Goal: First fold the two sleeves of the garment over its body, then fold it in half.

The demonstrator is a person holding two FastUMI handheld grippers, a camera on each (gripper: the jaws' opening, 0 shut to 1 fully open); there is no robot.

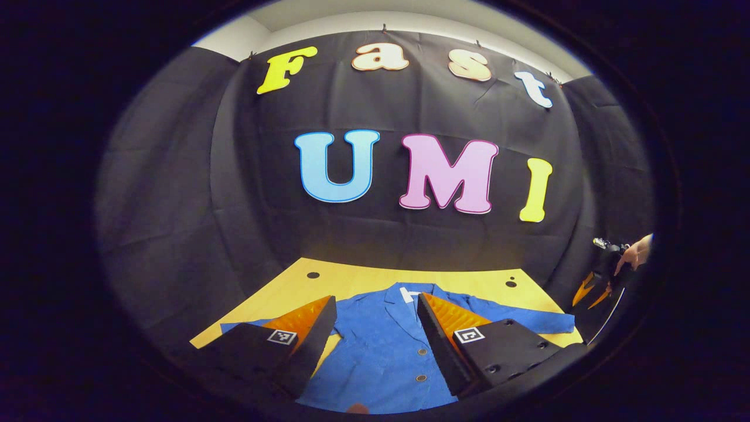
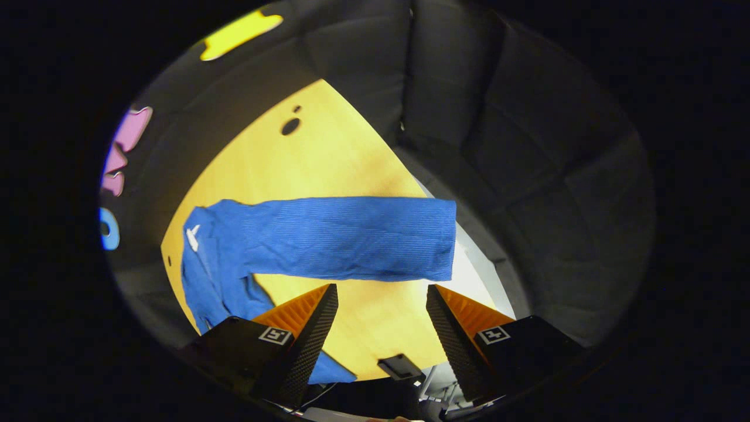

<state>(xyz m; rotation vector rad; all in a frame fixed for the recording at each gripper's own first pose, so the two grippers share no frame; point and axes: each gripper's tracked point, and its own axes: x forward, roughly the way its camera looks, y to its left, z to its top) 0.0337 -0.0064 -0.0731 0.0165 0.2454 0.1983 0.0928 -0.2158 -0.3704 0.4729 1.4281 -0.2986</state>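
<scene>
A blue garment (image 1: 381, 346) is laid flat on the yellow desk (image 1: 351, 278), front side up, with its collar toward the booth's back wall and a row of buttons (image 1: 421, 364) running down its middle. In the left gripper view the left gripper (image 1: 375, 325) is held above the garment's body, its jaws set wide apart with nothing between them but open air over the cloth. At the far right edge of that view the right gripper (image 1: 592, 290) is seen farther off, grasped by a hand (image 1: 636, 253), beyond the end of one sleeve (image 1: 527, 321). In the right gripper view the right gripper (image 2: 381, 316) is poised over bare desk (image 2: 328, 158) just short of that sleeve (image 2: 345, 237), which is stretched out straight across the desk with its cuff reaching the desk's edge; the jaws are likewise spread apart and empty. The garment's body (image 2: 205, 281) is seen at the left of that view, and two dark holes (image 2: 290, 125) are seen in the desk beyond the sleeve
</scene>
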